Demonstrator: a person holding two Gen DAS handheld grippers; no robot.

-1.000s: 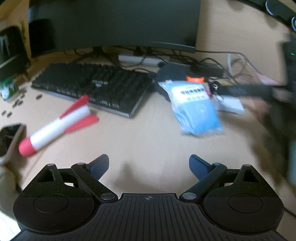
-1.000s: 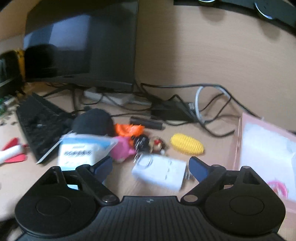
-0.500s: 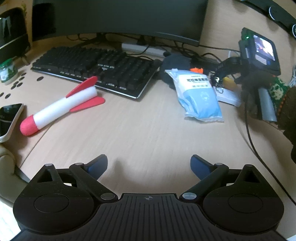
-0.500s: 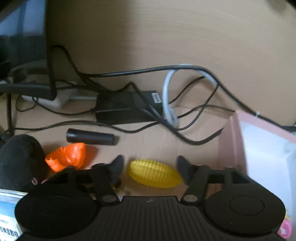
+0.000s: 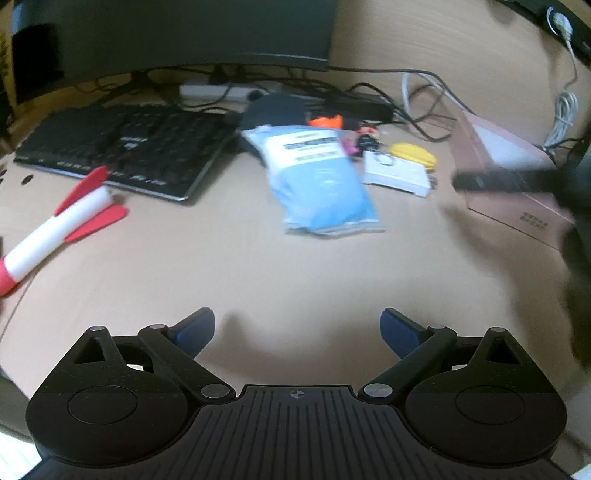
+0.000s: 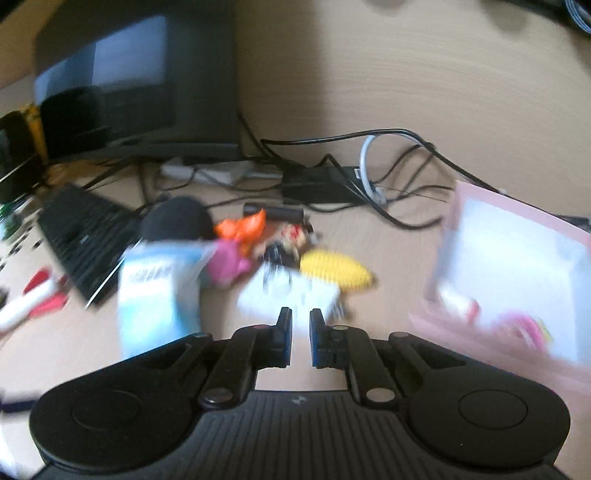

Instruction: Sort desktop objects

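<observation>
A blue tissue pack (image 5: 321, 177) lies mid-desk, with a white charger box (image 5: 397, 173), yellow toy corn (image 5: 413, 155), orange toy (image 5: 325, 121) and small figures behind it. A red-and-white toy rocket (image 5: 55, 225) lies at left. A pink box (image 5: 517, 177) stands at right. My left gripper (image 5: 297, 328) is open and empty over bare desk. My right gripper (image 6: 300, 325) has its fingers nearly together with nothing between them, just short of the charger box (image 6: 288, 295); corn (image 6: 336, 271) and pink box (image 6: 517, 273) lie beyond. The right view is blurred.
A black keyboard (image 5: 122, 147) and monitor (image 5: 166, 33) stand at back left. A black round object (image 5: 277, 110) sits behind the tissue pack. Cables and a power brick (image 6: 317, 184) run along the back wall. The right gripper shows blurred in the left wrist view (image 5: 517, 181).
My right gripper pulled back from the corn and its fingers closed from wide open to nearly together, empty. The corn stays on the desk. My left gripper shifted slightly and stays open.
</observation>
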